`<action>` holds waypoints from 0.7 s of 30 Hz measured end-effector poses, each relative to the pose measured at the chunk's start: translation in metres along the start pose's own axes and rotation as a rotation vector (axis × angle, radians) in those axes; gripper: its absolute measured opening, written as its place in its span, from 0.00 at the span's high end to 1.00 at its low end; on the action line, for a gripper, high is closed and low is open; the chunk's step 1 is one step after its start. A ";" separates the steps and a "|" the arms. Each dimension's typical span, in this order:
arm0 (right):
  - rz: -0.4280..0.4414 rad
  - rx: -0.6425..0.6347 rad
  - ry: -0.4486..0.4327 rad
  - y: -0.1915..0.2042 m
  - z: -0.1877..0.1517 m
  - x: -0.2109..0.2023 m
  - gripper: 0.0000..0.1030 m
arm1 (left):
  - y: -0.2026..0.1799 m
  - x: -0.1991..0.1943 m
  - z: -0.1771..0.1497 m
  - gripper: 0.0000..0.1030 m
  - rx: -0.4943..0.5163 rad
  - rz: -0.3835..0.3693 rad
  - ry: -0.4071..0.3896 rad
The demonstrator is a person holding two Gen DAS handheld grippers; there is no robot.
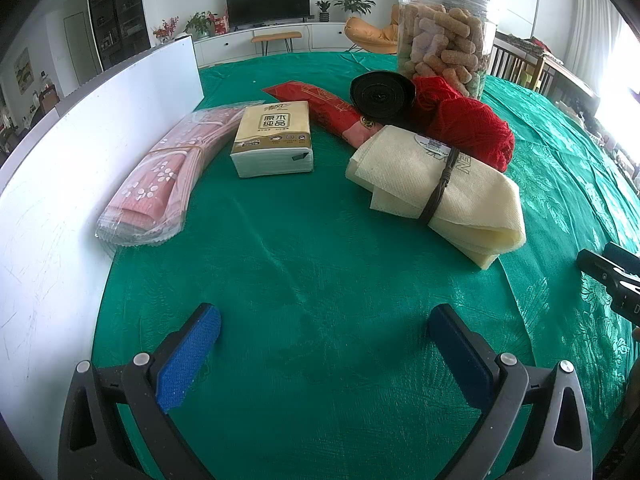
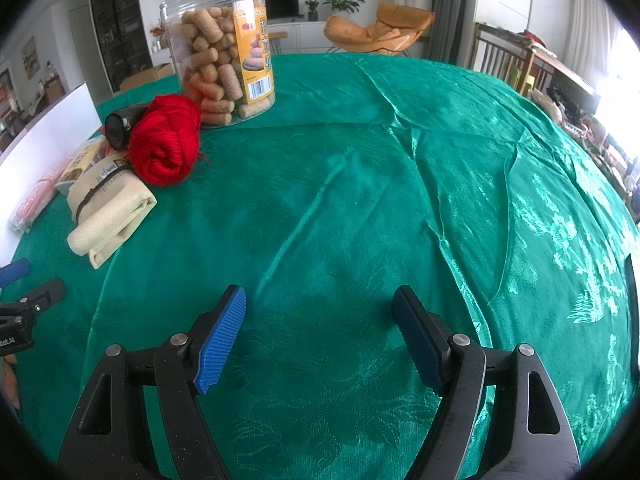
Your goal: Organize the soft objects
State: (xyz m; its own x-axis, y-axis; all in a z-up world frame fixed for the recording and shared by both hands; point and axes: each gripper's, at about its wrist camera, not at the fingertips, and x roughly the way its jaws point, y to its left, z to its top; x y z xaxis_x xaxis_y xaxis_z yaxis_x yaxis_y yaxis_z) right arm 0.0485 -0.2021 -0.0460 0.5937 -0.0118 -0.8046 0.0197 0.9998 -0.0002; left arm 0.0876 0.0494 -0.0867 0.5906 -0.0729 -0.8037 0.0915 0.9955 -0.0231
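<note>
— Nothing is sorted yet, as far as I can judge. My left gripper point(image 1: 324, 334) and right gripper point(image 2: 320, 320) both stand wide apart over bare green cloth point(image 2: 360, 200), holding nothing.

— Where are the soft things?

— Ahead of my left jaws: the pink towel pack point(image 1: 168, 176) to the far left, the tissue pack point(image 1: 274, 140) straight on, the cream cloth bundle point(image 1: 436, 192) and red yarn point(image 1: 472, 132) to the right, touching. The snack jar point(image 1: 442, 36) stands behind them.

— Room to move?

— Plenty ahead of my right jaws. The white board point(image 1: 52, 208) hems in my left side, just beside the towels.
</note>
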 end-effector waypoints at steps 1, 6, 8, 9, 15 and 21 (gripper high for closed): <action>0.000 0.000 0.000 0.000 0.000 0.000 0.24 | 0.000 0.000 0.000 0.00 0.000 0.000 0.000; 0.005 0.000 0.001 0.001 0.000 0.001 0.22 | 0.003 0.001 0.004 0.00 0.054 -0.030 0.027; 0.008 -0.008 0.006 0.002 0.000 0.002 0.20 | 0.006 0.000 0.002 0.00 0.077 -0.048 0.020; 0.007 -0.011 0.006 0.003 0.000 0.002 0.19 | 0.006 -0.001 0.000 0.00 0.080 -0.050 0.002; 0.116 -0.035 0.061 0.010 0.029 0.007 0.19 | 0.006 0.000 0.000 0.00 0.077 -0.051 0.002; 0.309 -0.058 0.059 0.062 0.118 0.028 0.19 | 0.006 0.000 0.001 0.00 0.076 -0.052 0.002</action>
State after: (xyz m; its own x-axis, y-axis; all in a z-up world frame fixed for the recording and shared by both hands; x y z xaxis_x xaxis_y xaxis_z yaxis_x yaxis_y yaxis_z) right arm 0.1613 -0.1419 0.0016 0.5168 0.2917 -0.8049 -0.2012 0.9552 0.2170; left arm 0.0888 0.0556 -0.0865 0.5820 -0.1238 -0.8037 0.1822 0.9831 -0.0195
